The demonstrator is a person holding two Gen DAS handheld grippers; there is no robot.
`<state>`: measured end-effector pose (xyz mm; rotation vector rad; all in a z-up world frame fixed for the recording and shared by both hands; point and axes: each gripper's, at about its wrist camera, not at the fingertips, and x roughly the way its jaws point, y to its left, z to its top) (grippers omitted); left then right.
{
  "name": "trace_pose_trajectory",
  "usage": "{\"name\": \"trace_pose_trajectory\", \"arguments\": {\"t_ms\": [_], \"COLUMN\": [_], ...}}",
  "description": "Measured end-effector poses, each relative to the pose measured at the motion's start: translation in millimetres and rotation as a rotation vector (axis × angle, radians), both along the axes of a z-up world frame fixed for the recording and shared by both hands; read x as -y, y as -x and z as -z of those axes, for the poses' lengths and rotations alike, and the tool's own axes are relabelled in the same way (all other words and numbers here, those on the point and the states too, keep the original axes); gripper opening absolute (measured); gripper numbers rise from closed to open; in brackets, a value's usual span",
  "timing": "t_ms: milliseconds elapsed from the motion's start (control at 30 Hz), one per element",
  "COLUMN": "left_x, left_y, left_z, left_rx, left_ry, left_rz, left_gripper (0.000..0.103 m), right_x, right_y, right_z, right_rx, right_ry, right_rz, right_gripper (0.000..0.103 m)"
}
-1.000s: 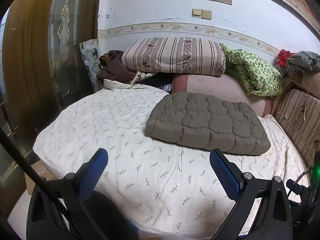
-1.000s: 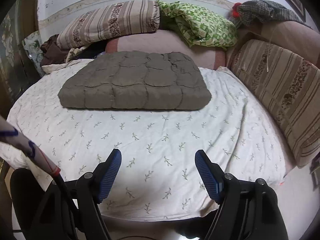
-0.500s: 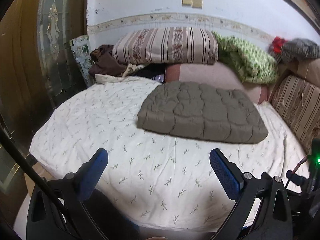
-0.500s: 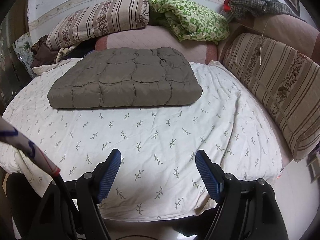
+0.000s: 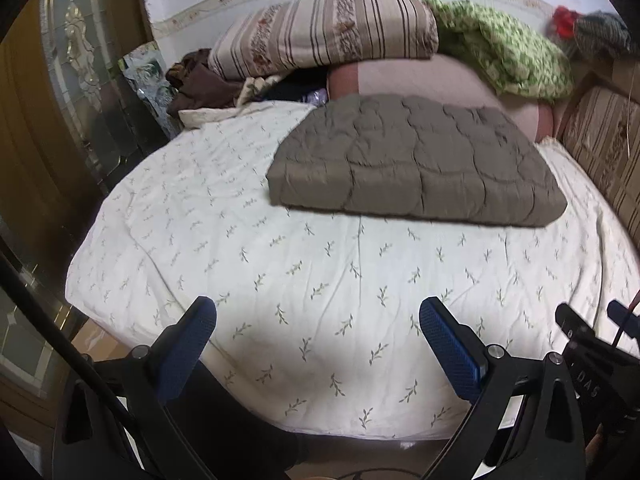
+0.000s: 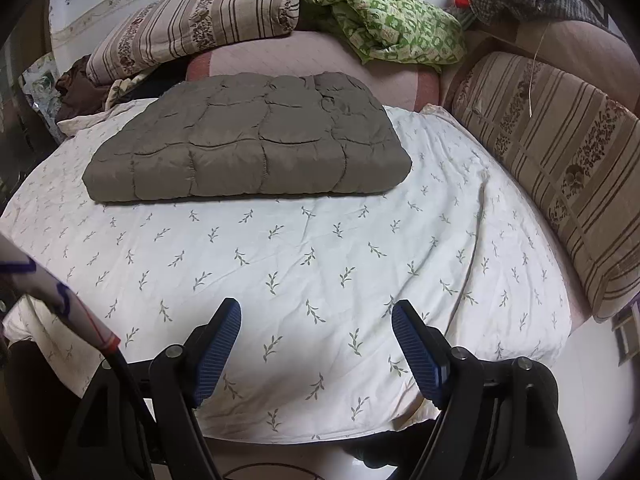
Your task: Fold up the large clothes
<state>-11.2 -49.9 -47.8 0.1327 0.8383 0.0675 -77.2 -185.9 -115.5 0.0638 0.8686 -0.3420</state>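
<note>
A grey-brown quilted padded garment [image 5: 416, 164] lies folded into a flat rectangle at the far middle of the bed, also in the right wrist view [image 6: 248, 144]. It rests on a white sheet with a leaf print [image 5: 320, 272] [image 6: 320, 256]. My left gripper [image 5: 316, 316] is open and empty, held above the near edge of the bed. My right gripper [image 6: 316, 320] is open and empty, also above the near edge. Both are well short of the garment.
A striped rolled quilt [image 5: 324, 36] and a green patterned blanket [image 5: 508, 52] are piled at the head. A striped cushion [image 6: 560, 168] lines the right side. Dark clothes [image 5: 196, 84] lie at the far left. A wooden door [image 5: 40, 120] stands left.
Both grippers have drawn back and tilted down slightly, so the near edge of the bed shows more. The garment has not moved. Both grippers stay open.
</note>
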Motion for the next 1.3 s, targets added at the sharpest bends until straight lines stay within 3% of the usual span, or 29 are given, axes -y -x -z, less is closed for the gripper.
{"name": "trace_pose_trajectory", "arguments": {"t_ms": [1300], "left_x": [-3.4], "left_y": [-18.5], "left_z": [33.9], "left_rx": [-0.148], "left_ry": [0.085], "left_rz": [0.043], "left_gripper": [0.101], "right_x": [-1.0], "right_y": [-14.4], "right_z": [14.9], "right_rx": [-0.066], "right_ry": [0.038], "right_rz": [-0.01], "right_gripper": [0.084]}}
